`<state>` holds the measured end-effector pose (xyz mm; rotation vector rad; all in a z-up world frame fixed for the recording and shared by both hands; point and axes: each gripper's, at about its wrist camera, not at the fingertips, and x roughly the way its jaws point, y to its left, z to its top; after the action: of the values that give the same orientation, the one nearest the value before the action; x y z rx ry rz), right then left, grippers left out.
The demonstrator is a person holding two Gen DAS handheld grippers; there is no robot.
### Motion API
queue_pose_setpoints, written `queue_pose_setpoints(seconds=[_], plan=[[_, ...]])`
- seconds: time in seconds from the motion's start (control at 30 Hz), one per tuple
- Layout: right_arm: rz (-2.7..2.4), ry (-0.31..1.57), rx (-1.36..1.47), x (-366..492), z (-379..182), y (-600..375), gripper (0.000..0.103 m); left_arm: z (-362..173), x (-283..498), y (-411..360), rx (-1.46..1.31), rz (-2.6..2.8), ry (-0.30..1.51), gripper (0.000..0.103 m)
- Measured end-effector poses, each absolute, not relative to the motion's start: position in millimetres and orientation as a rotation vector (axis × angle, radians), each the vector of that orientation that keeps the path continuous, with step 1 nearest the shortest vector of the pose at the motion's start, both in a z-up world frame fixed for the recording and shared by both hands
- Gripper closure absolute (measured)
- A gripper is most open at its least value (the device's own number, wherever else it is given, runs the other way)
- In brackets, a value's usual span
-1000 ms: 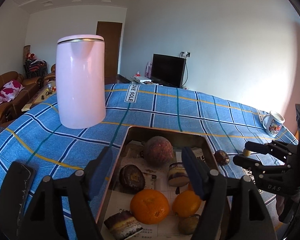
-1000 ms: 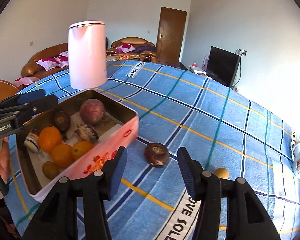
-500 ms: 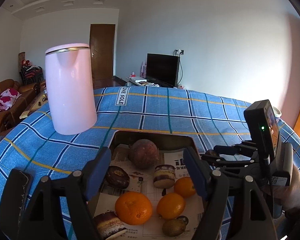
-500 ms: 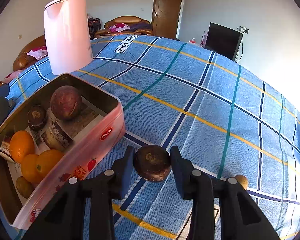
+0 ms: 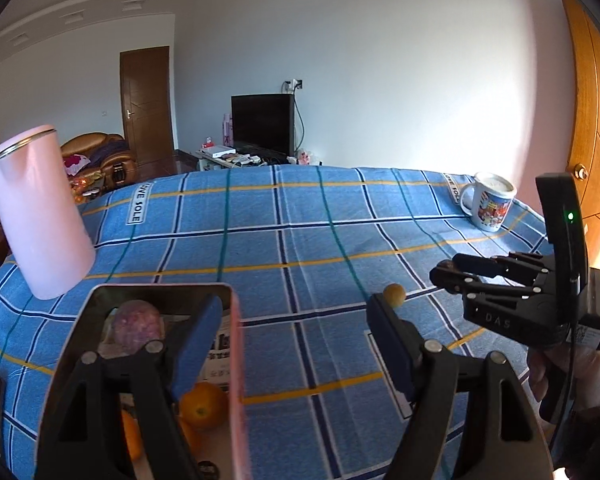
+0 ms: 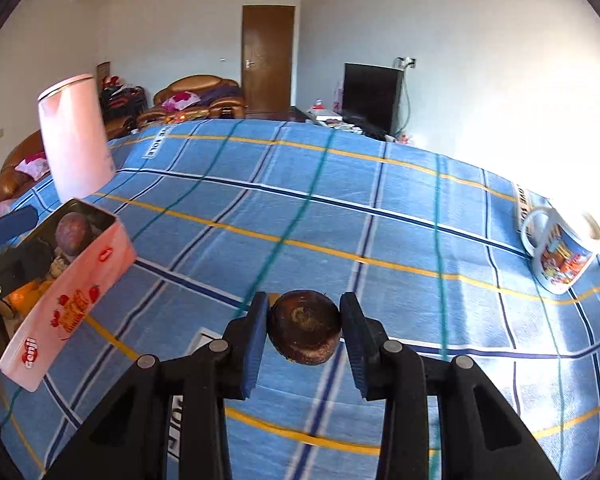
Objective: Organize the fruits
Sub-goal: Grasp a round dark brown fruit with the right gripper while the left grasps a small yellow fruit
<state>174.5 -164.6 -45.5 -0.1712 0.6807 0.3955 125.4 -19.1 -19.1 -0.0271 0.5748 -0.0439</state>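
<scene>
My right gripper [image 6: 303, 334] is shut on a dark brown round fruit [image 6: 304, 332] and holds it above the blue plaid cloth; it also shows in the left wrist view [image 5: 446, 270]. A pink tin box [image 6: 72, 292] at the left holds a purple-red fruit [image 6: 74, 232] and oranges [image 5: 202, 404]. My left gripper [image 5: 292, 340] is open and empty, its left finger over the box's right wall [image 5: 236, 360]. A small yellow fruit [image 5: 394, 294] lies on the cloth beyond my left gripper's right finger.
A tall pink kettle [image 5: 36, 216] stands at the far left of the table. A printed white mug [image 5: 490, 206] stands at the far right. A TV, door and sofas are behind the table.
My right gripper has closed on the dark brown fruit and lifted it off the cloth. My left gripper has swung right, away from over the box.
</scene>
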Motion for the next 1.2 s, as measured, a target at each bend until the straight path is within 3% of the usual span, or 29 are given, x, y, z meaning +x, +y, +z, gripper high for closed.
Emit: queue_pose_setpoints(seconds=[0.27,0.73,0.97,1.03,1.1,1.13,1.2], plan=[[0.313,0.707,-0.068,190.8,-52.6,-222.2,0.065,-45.4,172.7,-73.2,-0.008,-0.118,0.686,0.026],[0.338,0.689,-0.008,190.0,-51.7,-235.8,0.065,-69.4,219.7,-107.1,0.04,-0.158,0.821,0.026],[0.342,0.684,-0.017,189.7,-51.9,-235.1,0.065,-81.3,234.5,-110.0,0.027,-0.171,0.904,0.046],[0.345,0.686,-0.018,190.3,-52.2,-234.9,0.065,-79.8,234.3,-109.0,0.025,-0.167,0.899,0.058],[0.349,0.682,-0.016,189.7,-51.8,-235.4,0.065,-78.9,233.1,-108.8,0.02,-0.173,0.895,0.061],[0.349,0.679,-0.014,189.1,-51.5,-235.7,0.065,-78.6,232.0,-109.0,0.019,-0.182,0.893,0.07],[0.356,0.67,-0.01,187.6,-50.7,-236.4,0.065,-77.9,229.2,-108.7,0.018,-0.19,0.889,0.074]])
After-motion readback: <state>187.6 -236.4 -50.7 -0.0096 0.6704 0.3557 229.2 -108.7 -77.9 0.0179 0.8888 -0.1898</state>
